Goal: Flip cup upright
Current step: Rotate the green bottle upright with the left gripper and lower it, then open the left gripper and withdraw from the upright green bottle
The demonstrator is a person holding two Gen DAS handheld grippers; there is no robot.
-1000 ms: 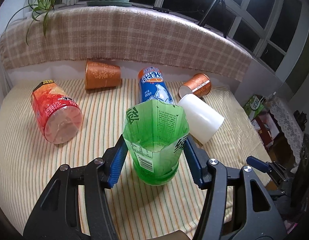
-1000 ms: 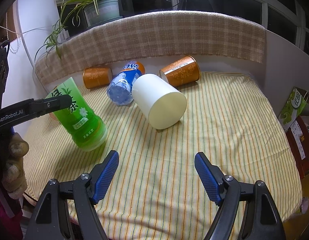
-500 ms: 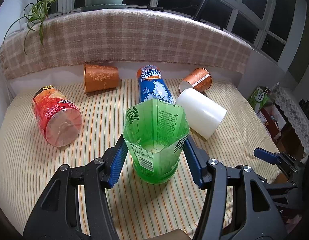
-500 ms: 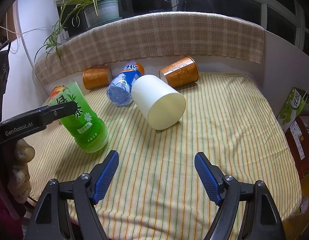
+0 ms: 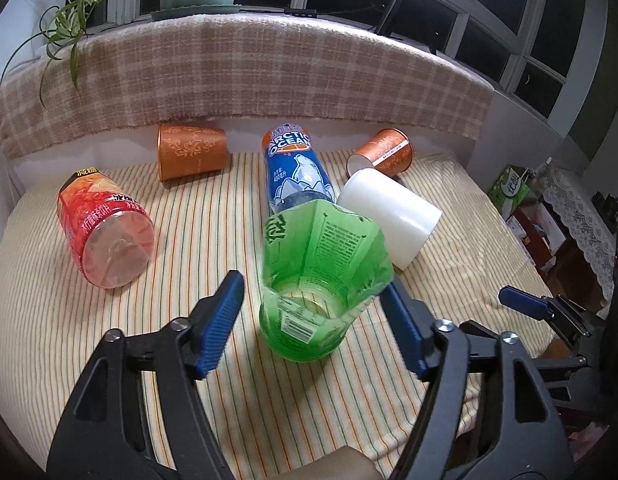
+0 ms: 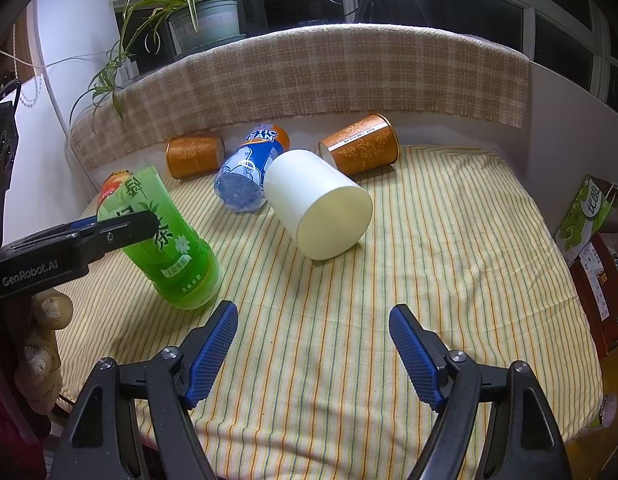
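A green cut-bottle cup [image 5: 317,280] stands mouth up on the striped cloth, leaning slightly; it also shows in the right wrist view [image 6: 165,240]. My left gripper [image 5: 313,324] is open, its blue pads on either side of the cup with a gap at the left pad. My right gripper [image 6: 313,356] is open and empty over the cloth near the front edge. A white cup [image 6: 317,204] lies on its side in the middle.
A red cut-bottle cup [image 5: 105,232], a blue bottle cup [image 5: 297,176] and two orange cups [image 5: 189,152] [image 5: 383,152] lie on their sides toward the back. A plaid-covered ledge [image 5: 245,68] backs the cloth. Boxes [image 6: 585,216] stand beyond the right edge.
My left gripper has opened and let go of the green cup, which now stands on the cloth leaning a little. My right gripper has stayed in place.
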